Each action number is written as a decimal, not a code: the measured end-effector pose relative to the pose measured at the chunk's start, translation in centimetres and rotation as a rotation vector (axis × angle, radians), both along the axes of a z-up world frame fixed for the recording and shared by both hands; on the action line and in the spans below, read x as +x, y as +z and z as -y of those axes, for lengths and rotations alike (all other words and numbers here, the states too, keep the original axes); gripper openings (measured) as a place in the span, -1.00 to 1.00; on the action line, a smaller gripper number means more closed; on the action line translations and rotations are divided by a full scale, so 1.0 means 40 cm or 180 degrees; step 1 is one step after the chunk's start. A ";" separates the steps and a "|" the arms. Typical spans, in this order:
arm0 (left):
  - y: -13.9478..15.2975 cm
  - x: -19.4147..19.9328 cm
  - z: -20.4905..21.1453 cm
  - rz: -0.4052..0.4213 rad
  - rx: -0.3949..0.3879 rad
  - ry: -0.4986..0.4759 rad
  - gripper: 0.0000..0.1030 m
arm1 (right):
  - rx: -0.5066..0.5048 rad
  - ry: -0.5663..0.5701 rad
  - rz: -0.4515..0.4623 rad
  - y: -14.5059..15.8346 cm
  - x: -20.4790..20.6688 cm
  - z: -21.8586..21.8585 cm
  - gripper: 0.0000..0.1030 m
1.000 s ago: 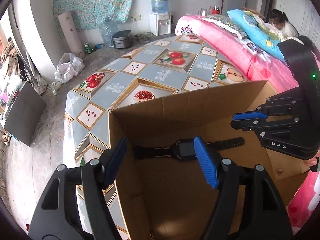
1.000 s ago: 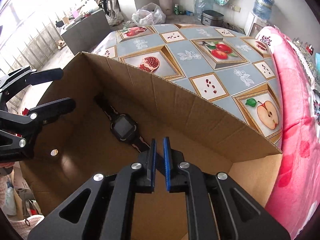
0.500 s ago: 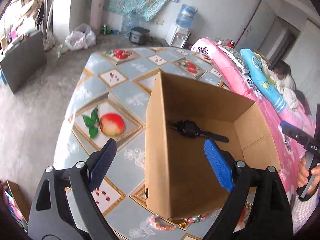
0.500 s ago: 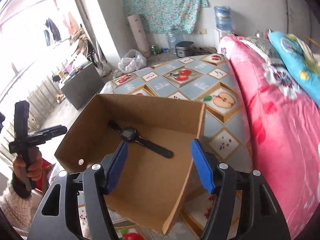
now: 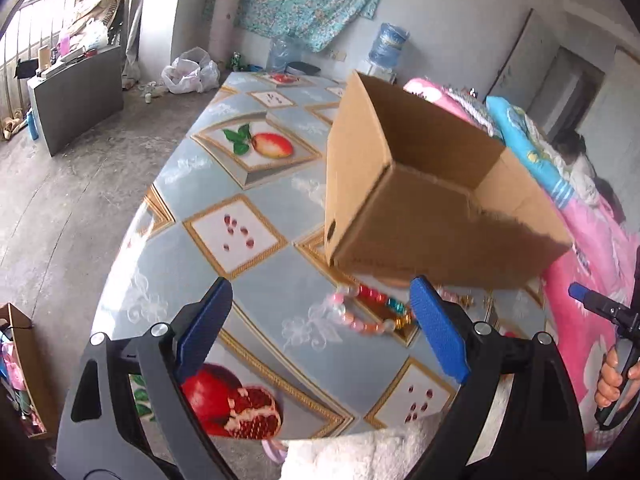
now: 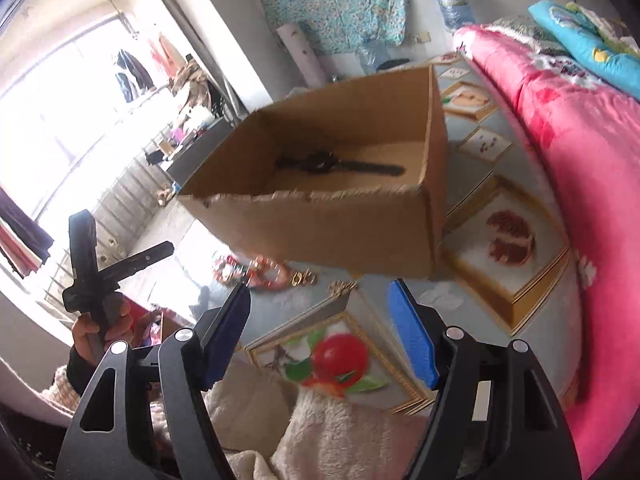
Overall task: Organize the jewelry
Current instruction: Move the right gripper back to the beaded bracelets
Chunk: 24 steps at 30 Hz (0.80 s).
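A black watch is seen lying flat inside the brown box on the table. A string of bright beads is laid on the table just in front of the box. The left tool is held wide apart with nothing in it. The right tool is being opened, and nothing is between its blue pads.
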State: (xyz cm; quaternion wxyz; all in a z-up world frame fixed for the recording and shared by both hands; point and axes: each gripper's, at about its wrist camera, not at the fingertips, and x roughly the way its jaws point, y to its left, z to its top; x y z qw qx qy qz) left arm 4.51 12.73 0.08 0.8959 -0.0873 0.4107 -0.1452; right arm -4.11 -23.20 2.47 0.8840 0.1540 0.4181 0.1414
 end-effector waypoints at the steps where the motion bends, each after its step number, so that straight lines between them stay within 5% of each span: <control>1: -0.015 -0.014 0.012 -0.0021 0.0053 -0.0055 0.68 | -0.0091 0.0060 -0.0043 -0.021 0.002 -0.031 0.35; 6: -0.084 -0.028 0.081 -0.0192 0.0293 -0.0196 0.68 | -0.0129 0.0222 -0.0203 -0.088 0.047 -0.133 0.30; 12: -0.135 -0.021 0.144 -0.0161 0.0981 -0.0307 0.77 | -0.0446 0.0475 -0.0020 -0.075 0.086 -0.233 -0.02; 24: -0.135 -0.036 0.130 -0.0099 0.0971 -0.0424 0.84 | -0.0824 0.1001 -0.0096 -0.113 0.203 -0.369 -0.26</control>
